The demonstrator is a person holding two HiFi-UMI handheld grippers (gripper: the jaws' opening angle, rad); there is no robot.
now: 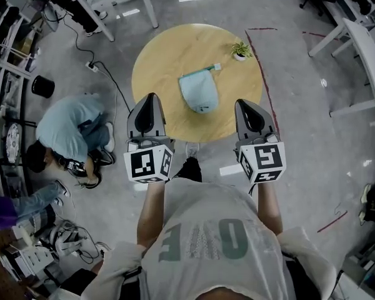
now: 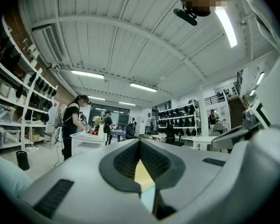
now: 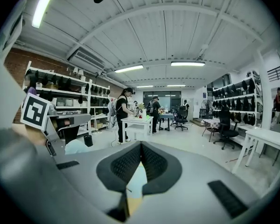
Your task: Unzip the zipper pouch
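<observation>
Approach stage, nothing gripped yet. The zipper pouch [image 1: 198,91] lies flat near the centre of the round table [image 1: 159,64], upper middle of the head view. Its pull tab [image 1: 216,67] points upper right, toward a small potted plant [image 1: 240,50]. The left gripper [image 1: 149,102] and right gripper [image 1: 245,108] hang over the table's lower edge, apart from the pouch. Both pairs of jaws are pressed together and empty. Next, likely: open both, pin the pouch body with one, pinch the tab with the other.

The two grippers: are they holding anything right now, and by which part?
Nothing is held. The left gripper and the right gripper are both shut and empty; the blue zipper pouch lies apart from them on the round table.
</observation>
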